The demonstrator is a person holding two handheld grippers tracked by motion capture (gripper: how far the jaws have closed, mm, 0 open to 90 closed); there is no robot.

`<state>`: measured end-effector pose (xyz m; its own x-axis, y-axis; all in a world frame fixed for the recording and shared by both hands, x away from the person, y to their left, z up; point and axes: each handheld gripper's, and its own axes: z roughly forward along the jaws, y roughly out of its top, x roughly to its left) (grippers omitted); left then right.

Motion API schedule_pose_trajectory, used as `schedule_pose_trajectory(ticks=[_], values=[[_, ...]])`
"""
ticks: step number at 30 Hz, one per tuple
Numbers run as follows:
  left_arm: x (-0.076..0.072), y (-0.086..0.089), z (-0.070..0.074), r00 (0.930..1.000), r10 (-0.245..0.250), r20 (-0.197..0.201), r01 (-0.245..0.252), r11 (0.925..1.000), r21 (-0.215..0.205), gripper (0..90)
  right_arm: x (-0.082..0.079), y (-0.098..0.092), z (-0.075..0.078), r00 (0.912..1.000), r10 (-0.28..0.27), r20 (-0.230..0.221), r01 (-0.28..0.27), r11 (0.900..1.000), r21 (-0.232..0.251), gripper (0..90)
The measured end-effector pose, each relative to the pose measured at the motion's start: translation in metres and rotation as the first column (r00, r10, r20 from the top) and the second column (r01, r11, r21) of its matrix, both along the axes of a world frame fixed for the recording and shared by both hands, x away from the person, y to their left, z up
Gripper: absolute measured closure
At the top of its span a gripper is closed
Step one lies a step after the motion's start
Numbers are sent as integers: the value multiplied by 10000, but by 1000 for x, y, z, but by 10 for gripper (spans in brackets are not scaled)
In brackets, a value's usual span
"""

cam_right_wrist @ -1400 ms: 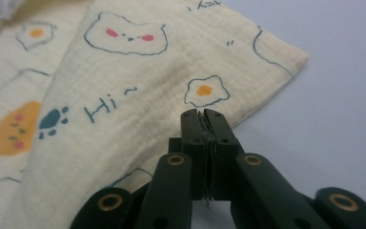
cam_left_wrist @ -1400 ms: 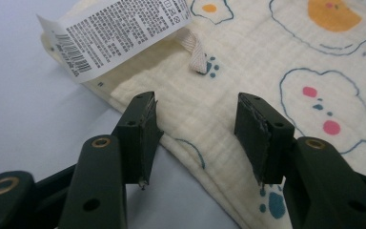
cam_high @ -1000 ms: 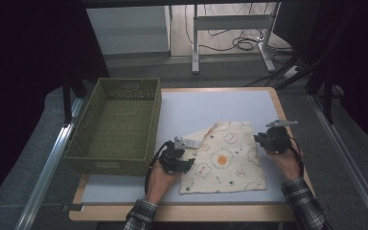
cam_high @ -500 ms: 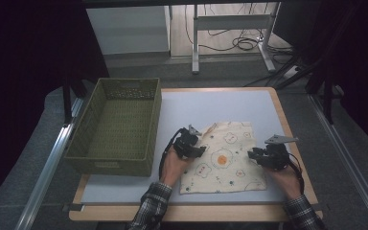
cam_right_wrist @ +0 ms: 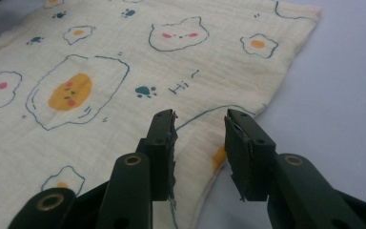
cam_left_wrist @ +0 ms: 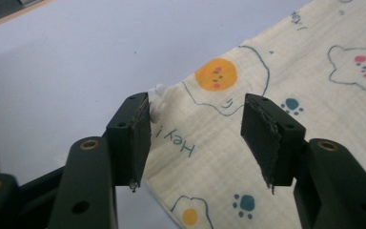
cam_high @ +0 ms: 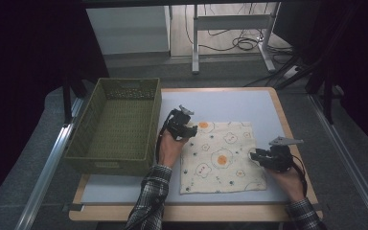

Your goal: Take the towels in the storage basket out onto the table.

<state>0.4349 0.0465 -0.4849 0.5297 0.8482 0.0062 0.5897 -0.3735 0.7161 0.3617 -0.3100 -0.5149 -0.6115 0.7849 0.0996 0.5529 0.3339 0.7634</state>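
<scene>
We're lining up on the cloth [cam_high: 220, 155], flat on the table [cam_high: 230, 103] w/ left gripper [cam_left_wrist: 195, 129] and right gripper [cam_right_wrist: 199, 143] at opposite edges, jaws just opening, nothing pinched. Next: lower, clamp both edges.

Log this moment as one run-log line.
cloth: flat on table | left gripper: open over far-left corner | right gripper: open at right edge | basket: empty

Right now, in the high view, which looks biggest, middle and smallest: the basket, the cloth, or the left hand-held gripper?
1. Basket, largest.
2. Cloth, a bit smaller.
3. Left hand-held gripper, by far the smallest.
</scene>
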Motion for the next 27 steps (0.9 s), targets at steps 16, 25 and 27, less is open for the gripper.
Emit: schedule_pose_trajectory(ticks=[16,25,27], values=[[-73,2,-21,9944,-939,-483,902,9932,-734,364,-28,-24,8,10000,-19,-40,19,9999,-139,585],[-126,22,-42,9887,-1355,-641,1294,9875,-903,351,-54,-36,4,9992,136,-371,-142,9998,-153,586],[-138,27,-44,9875,-1481,-540,1417,9841,-1072,356,-60,-37,3,9986,240,-477,-247,9996,-142,590]])
